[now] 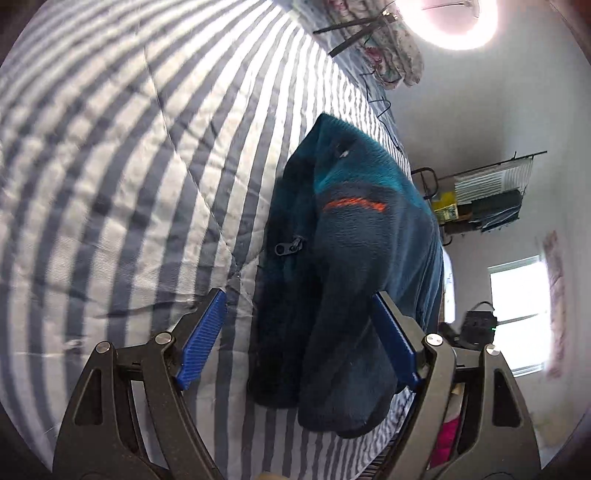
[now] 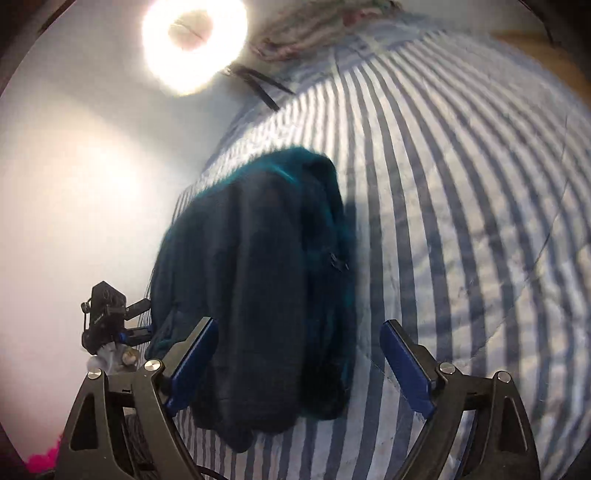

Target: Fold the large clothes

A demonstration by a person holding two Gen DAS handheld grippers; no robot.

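A dark teal fleece jacket (image 1: 347, 258) with an orange stripe and a zipper pull lies folded into a long bundle near the edge of the striped bed. It also shows in the right wrist view (image 2: 258, 280). My left gripper (image 1: 299, 306) is open and empty, its blue pads either side of the bundle's near end, above it. My right gripper (image 2: 299, 336) is open and empty over the same bundle. The left gripper (image 2: 110, 325) shows at the lower left of the right wrist view.
The blue-and-white striped quilt (image 1: 129, 166) covers the bed. Floral pillows (image 1: 391, 62) and a tripod's black legs (image 1: 351, 33) sit at the head. A ring light (image 2: 194, 44) glares. A rack of folded items (image 1: 487, 195) and a window (image 1: 517, 314) are beyond the bed edge.
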